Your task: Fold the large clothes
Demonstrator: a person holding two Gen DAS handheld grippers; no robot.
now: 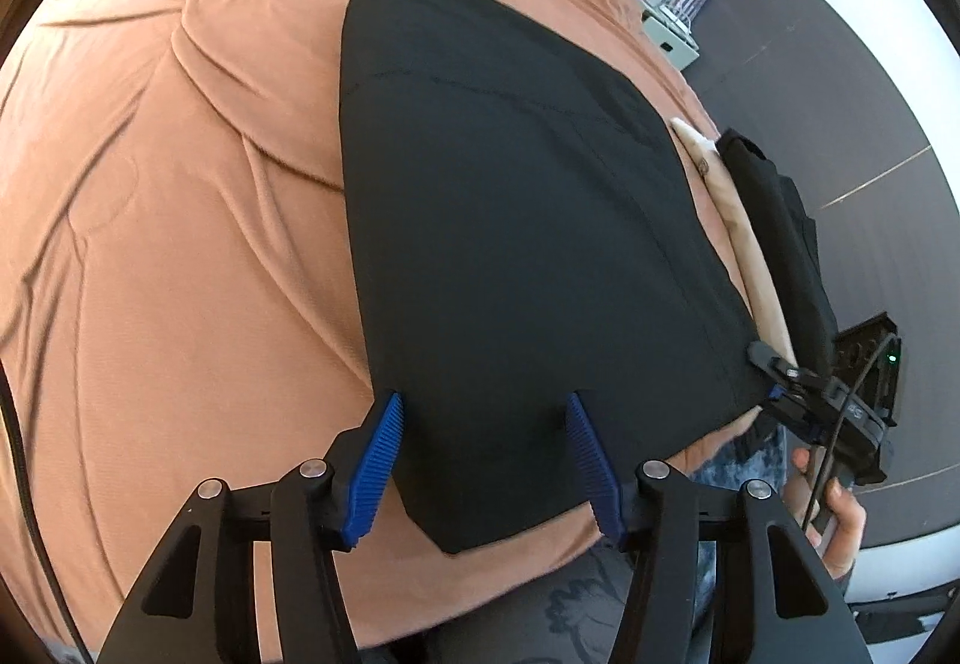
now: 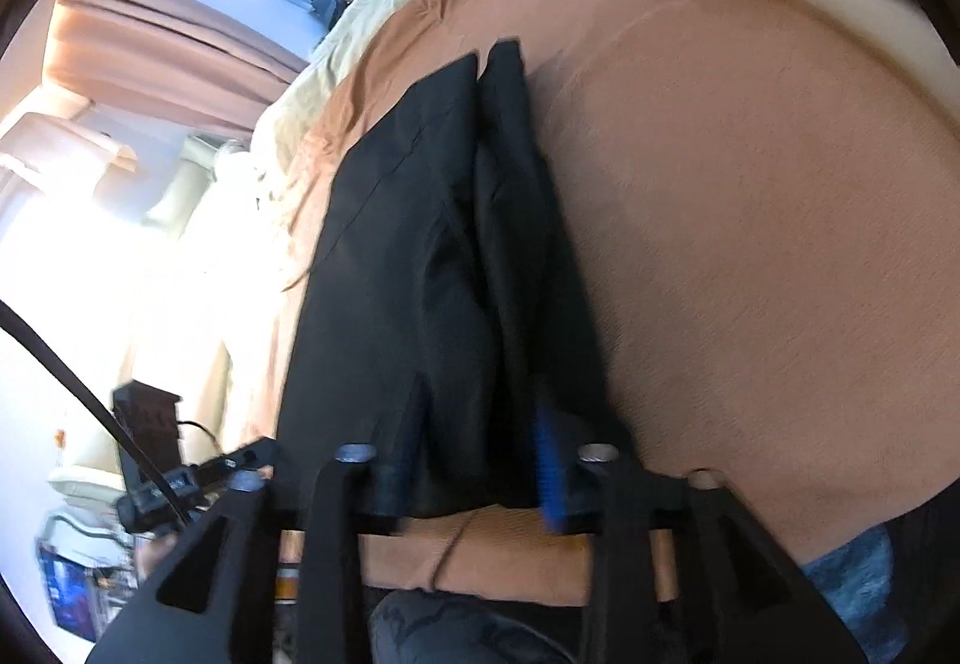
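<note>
— Left black two-finger tool [image 1: 483, 460]: spread wide over near corner of flat black folded garment [image 1: 516, 220], gripping nothing.
— Right tool [image 2: 480, 463]?
— Parted too, straddling garment's near edge.
— Garment's place?
— Lay on bed's wrinkled terracotta fabric bedspread [image 1: 180, 244].

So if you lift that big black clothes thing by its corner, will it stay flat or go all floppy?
Probably floppy: the black garment lies thin and flat on the orange bedspread, following its surface. It likely won't slide much, since the bedspread looks textured. The left gripper is open around its near edge; lifted there, the rest would likely sag and trail.
</note>
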